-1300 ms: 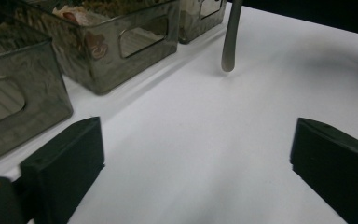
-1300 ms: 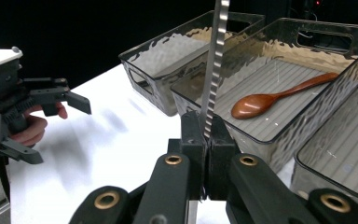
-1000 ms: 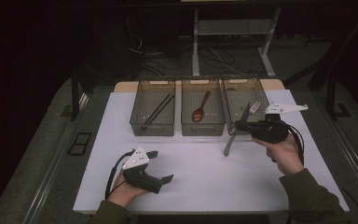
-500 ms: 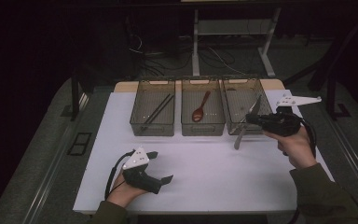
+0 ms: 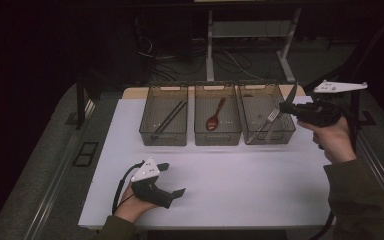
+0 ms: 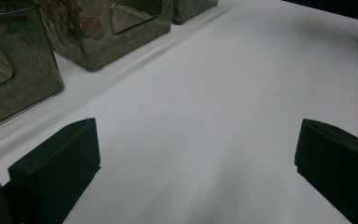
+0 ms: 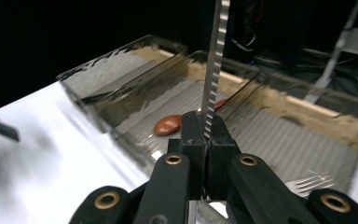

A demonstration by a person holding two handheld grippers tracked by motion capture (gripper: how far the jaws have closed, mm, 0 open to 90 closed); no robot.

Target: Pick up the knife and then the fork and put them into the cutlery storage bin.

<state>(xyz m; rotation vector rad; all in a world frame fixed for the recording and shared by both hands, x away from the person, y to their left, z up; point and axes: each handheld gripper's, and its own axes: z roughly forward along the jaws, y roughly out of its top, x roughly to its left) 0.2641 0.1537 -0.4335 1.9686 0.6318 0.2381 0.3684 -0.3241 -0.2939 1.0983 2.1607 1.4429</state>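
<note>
Dim room, bright table, blurred edges

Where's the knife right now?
The knife is clamped upright in the right gripper, at the right of the high view, held above the right bin, where a fork lies.

Chopsticks (image 5: 166, 118) in L bin, spoon (image 5: 214, 116) mid, fork (image 5: 266, 122) R.

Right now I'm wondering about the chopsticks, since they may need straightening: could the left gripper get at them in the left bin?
Probably yes. The left gripper rests open and empty on the white table; the chopsticks lie in the open-topped left bin, with bare table between.
</note>
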